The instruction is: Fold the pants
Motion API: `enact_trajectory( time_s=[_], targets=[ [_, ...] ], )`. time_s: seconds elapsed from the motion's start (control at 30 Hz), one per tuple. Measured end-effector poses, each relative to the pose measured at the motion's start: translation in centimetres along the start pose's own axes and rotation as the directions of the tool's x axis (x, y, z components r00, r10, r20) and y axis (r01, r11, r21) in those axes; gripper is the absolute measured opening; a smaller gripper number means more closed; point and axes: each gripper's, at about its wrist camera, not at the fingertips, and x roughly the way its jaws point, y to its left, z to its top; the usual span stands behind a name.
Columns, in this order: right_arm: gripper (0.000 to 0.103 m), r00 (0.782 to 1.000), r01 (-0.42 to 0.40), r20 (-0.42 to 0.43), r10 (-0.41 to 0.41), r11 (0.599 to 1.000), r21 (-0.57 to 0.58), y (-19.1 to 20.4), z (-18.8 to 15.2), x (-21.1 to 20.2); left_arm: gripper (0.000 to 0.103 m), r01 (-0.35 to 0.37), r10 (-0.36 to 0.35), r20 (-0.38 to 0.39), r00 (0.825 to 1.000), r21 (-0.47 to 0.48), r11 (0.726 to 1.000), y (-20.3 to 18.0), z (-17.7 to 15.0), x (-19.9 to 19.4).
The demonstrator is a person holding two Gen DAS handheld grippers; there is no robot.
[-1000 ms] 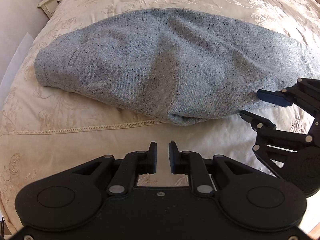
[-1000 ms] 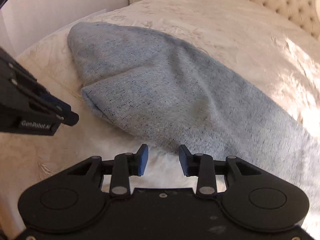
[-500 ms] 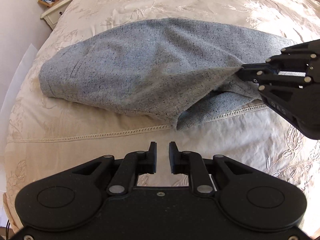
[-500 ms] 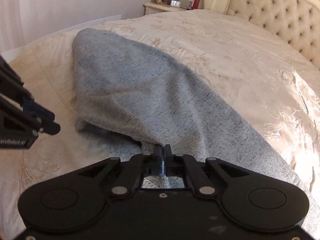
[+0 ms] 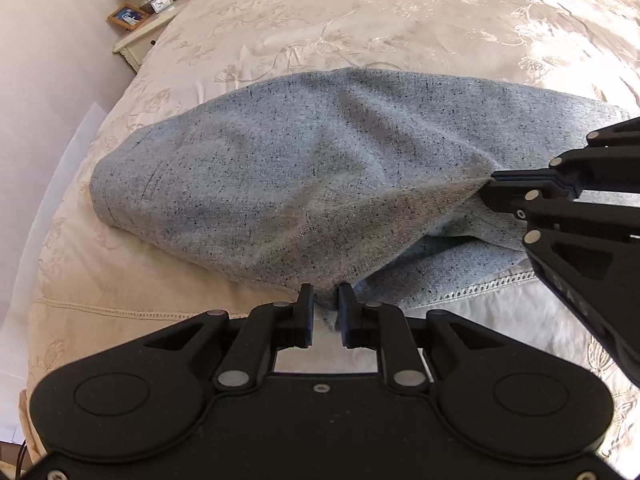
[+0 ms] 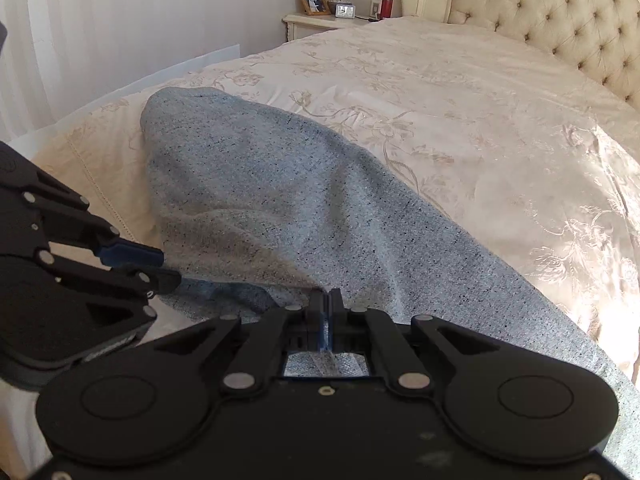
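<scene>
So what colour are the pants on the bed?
Light blue-grey pants with dark flecks, clearest in the left wrist view.

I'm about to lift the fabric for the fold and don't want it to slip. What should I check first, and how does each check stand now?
1. Right gripper shut on the pants: ok, fabric is pinched between closed jaws.
2. Left gripper shut on the pants: not ok, its jaws stand apart around the near edge.
3. Both grippers on the same near edge: ok, side by side.
4. Only the top layer grasped: cannot tell, a lower layer shows beneath the raised fabric.
5. Far end of the pants flat on the bed: ok.
</scene>
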Motion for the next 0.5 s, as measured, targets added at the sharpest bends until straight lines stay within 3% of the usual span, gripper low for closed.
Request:
enact_trajectory(
  time_s=[0.5],
  targets=[
    [0.002, 1.000, -0.009, -0.006, 0.009, 0.998, 0.056, -0.5, 0.0, 0.4, 0.025, -0.058, 0.058, -0.002, 0.998, 0.060, 0.996, -1.3, -0.7, 0.3]
  ],
)
